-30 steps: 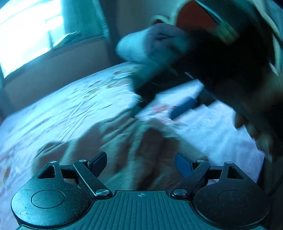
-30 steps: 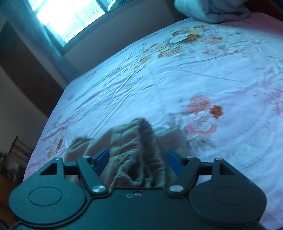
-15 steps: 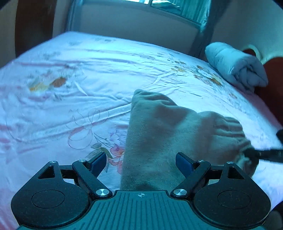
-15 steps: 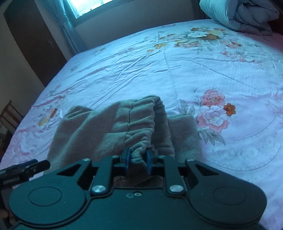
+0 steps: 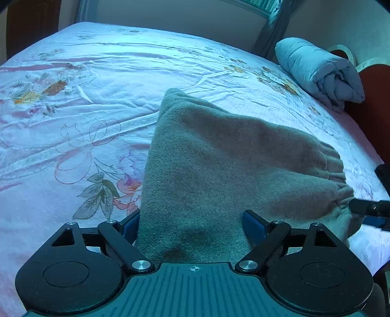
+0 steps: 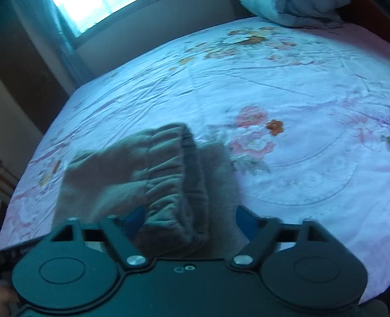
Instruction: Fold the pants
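While one pair of pants (image 5: pixel 219 170) lies on one bed (image 5: pixel 73 122), two grippers, left (image 5: pixel 192 224) and right (image 6: pixel 190 217), gape wide, gripping nothing.

Bluish window (image 6: pixel 97 14) daylight, fisheye-bent edges; right wrist view motion-blurred.

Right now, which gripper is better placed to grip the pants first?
Probably the right gripper: its open fingers straddle the gathered waistband of the pants. The left gripper, also open, faces only flat cloth.
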The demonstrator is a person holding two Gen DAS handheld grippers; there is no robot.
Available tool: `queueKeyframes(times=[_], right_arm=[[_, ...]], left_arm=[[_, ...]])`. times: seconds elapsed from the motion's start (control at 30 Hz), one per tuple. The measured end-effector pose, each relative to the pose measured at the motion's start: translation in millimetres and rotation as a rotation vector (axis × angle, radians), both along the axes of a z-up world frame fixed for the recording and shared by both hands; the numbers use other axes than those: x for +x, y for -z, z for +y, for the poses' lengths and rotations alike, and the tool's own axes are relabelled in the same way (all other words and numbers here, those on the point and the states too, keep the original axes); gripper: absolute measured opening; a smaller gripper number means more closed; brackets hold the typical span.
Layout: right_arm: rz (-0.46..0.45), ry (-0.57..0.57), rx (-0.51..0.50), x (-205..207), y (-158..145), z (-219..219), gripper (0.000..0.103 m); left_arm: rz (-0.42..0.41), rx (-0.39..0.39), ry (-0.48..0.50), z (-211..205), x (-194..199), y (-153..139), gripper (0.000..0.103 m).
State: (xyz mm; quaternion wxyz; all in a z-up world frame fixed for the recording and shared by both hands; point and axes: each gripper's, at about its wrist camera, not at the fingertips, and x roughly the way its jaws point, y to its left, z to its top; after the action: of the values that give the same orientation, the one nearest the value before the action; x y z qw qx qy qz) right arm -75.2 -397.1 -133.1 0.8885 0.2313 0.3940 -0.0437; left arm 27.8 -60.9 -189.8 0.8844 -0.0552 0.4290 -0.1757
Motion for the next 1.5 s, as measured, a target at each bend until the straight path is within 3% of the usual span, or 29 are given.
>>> queueKeyframes(times=[0.17, 0.2, 0.27, 0.3, 0.33, 0.6, 0.77, 0.87, 0.97, 1.03, 1.17, 1.3, 1.4, 1.5], right_arm=[[0.038, -0.003, 0.224, 10, 25, -10, 0.073], [0.038, -0.009, 0.242, 12, 28, -8, 0.059], [0.029, -0.018, 0.220, 12, 29, -2, 0.049], [0.014, -0.024, 0.213, 12, 27, 0, 0.033], [0.002, -0.025, 0.201, 11, 24, 0, 0.024], [-0.112, -0.022, 0.147, -3, -7, 1, 0.016], [-0.137, 0.031, 0.092, -18, -16, -13, 0.016], [-0.051, 0.037, 0.088, -17, 7, -21, 0.019], [-0.026, 0.063, 0.115, -17, 25, -27, 0.035], [-0.018, 0.083, 0.113, -15, 23, -30, 0.065], [-0.049, 0.086, 0.123, -18, 13, -38, 0.064], [-0.068, 0.090, 0.048, -16, 2, -37, 0.064], [-0.043, 0.031, -0.019, -10, 2, -27, 0.067], [-0.018, 0.031, 0.001, -4, 8, -29, 0.067]], left_arm=[[0.001, -0.003, -0.001, 2, 0, 0, 0.086], [0.001, 0.000, -0.002, 2, 0, 0, 0.086], [0.004, 0.002, -0.003, 2, 1, 1, 0.086], [0.006, 0.000, -0.005, 3, 2, 2, 0.086], [0.007, -0.003, -0.007, 3, 2, 2, 0.086], [-0.006, -0.020, 0.001, 1, 3, -5, 0.087], [-0.024, -0.030, 0.021, -2, 3, -13, 0.087], [0.011, 0.007, 0.026, -7, 7, -2, 0.087], [0.055, -0.010, 0.023, -4, 11, 11, 0.088], [0.070, -0.041, 0.009, 1, 12, 11, 0.088], [0.041, -0.050, -0.012, 10, 12, -3, 0.088], [0.050, -0.076, -0.026, 19, 19, -11, 0.088], [0.083, -0.083, -0.030, 18, 27, -7, 0.088], [0.090, -0.072, -0.029, 13, 32, -3, 0.088]])
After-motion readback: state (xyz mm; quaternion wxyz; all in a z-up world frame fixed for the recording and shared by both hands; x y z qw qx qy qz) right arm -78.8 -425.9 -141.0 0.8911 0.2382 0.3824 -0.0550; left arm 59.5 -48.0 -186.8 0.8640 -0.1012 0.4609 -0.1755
